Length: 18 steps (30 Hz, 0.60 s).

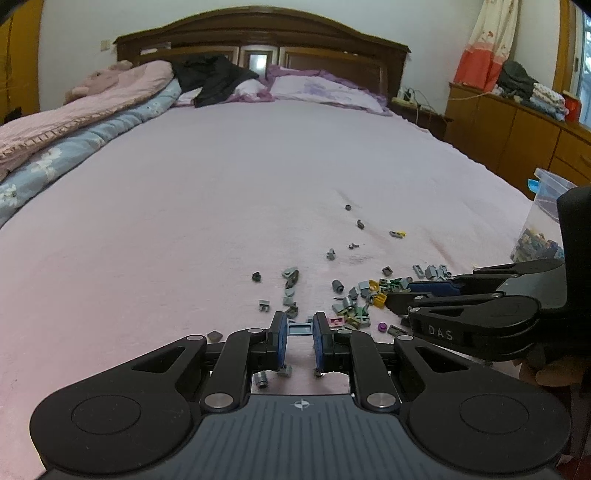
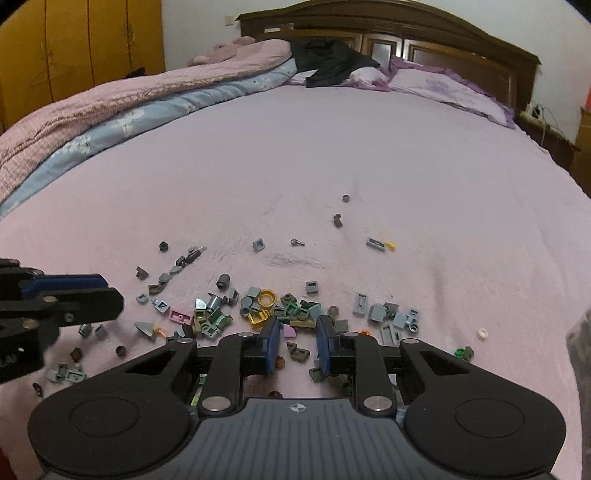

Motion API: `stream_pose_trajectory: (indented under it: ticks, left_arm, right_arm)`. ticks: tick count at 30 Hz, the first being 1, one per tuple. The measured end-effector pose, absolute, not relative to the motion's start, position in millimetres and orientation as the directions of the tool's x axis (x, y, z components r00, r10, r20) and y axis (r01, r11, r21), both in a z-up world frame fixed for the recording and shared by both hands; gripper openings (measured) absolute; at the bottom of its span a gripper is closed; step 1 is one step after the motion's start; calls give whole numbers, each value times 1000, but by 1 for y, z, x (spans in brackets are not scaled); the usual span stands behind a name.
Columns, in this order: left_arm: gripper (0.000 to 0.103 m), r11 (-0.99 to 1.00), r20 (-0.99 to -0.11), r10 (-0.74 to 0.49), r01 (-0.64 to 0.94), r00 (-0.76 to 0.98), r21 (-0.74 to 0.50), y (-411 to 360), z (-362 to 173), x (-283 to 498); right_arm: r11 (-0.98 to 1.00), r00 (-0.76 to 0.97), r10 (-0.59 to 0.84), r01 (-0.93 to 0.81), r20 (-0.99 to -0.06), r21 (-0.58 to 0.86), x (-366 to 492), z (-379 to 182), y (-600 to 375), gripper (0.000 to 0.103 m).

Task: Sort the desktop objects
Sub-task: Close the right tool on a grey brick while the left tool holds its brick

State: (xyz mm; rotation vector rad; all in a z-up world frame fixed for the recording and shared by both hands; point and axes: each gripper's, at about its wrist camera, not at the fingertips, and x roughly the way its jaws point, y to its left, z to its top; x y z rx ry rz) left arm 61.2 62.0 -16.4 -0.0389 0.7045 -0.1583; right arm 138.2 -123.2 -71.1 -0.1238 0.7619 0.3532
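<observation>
Bed sheet (image 2: 332, 155): pale pink, plain.
Small bricks (image 2: 258, 306): mostly grey; some green and dark brown.
Ring piece (image 2: 266, 297): yellow-gold, at 12 o'clock of right gripper (image 2: 298, 332).
Flat plate (image 1: 299, 328): grey-blue, between blue pads of left gripper (image 1: 300, 326).
Both grippers: black arms, grey ribbed body.
Quilt (image 2: 122, 122) at 10 o'clock: light blue with white flowers; blanket (image 2: 92, 99) on it pink.
Pillow (image 2: 443, 88) at 1 o'clock: lilac, floral print.
Headboard (image 2: 406, 26): dark brown.
</observation>
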Motion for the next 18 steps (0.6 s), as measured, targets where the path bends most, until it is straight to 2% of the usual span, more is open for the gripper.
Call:
stream_pose_trajectory:
  ticks: [10, 13, 18]
  left_arm:
    - [17, 987, -639, -159, 131, 753, -91, 63, -15, 57]
    - [17, 988, -636, -156, 131, 755, -88, 63, -14, 56]
    - [17, 988, -633, -154, 134, 759, -80, 62, -10, 54]
  right_arm:
    - [931, 678, 275, -364, -682, 13, 136, -75, -121, 25]
    - [928, 680, 274, -372, -680, 2, 134, -74, -119, 20]
    - [924, 690, 289, -382, -663, 5, 125, -64, -119, 19]
